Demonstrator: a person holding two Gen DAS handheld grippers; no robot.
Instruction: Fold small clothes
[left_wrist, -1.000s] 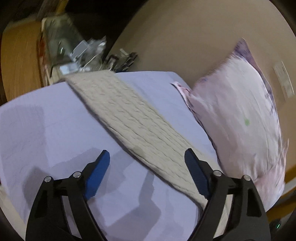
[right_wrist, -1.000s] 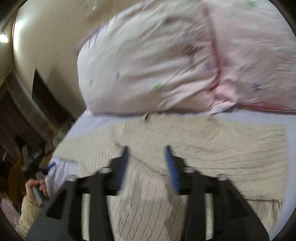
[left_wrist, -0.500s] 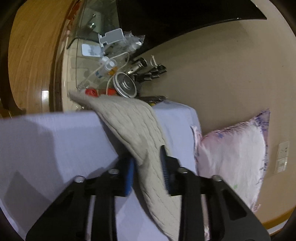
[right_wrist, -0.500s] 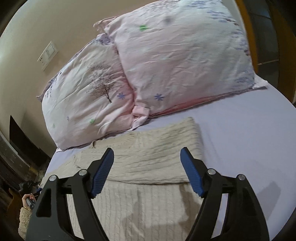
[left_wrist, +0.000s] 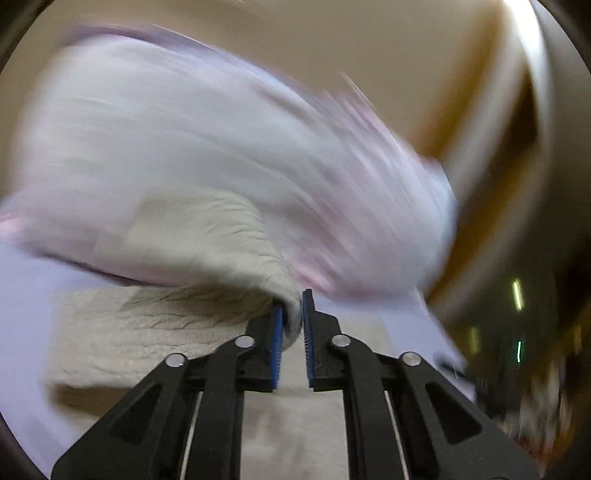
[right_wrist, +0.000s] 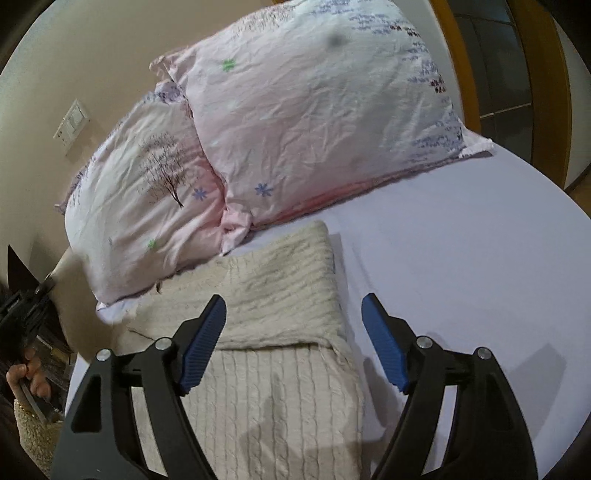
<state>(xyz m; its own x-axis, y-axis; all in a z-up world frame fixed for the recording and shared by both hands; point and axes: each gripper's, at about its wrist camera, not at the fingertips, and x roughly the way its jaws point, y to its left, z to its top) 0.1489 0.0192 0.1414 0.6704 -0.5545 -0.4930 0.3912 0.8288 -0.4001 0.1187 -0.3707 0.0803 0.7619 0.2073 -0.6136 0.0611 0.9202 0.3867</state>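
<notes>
The cream cable-knit sweater (right_wrist: 280, 332) lies on the lavender bed sheet (right_wrist: 461, 266), just below two pink printed pillows (right_wrist: 295, 110), its far end already turned over onto the body so a folded band crosses it. In the left wrist view another part of the same knit (left_wrist: 192, 236) arches up off the bed, pinched at its edge between the blue pads of the left gripper (left_wrist: 293, 325), which is clamped on the fabric; the background there is badly smeared, so the pillows read only as a pale blur.

The right gripper (right_wrist: 295, 343) hovers over the folded band with its jaws spread wide, grasping nothing; the band's right edge sits between its fingers.

This knit looks thick, soft and limp (the sort that sags and stretches under its own weight), so a single pinch will likely drag it into a curve, not a straight crease. A hemmed edge or corner, where the layers are doubled, seems the safest hold; the ribbed pads should bite well into the cables, so slipping is less of a worry than snagging a loop. The free gripper could probably pin or take the opposite corner so the raised flap lands square.
</notes>
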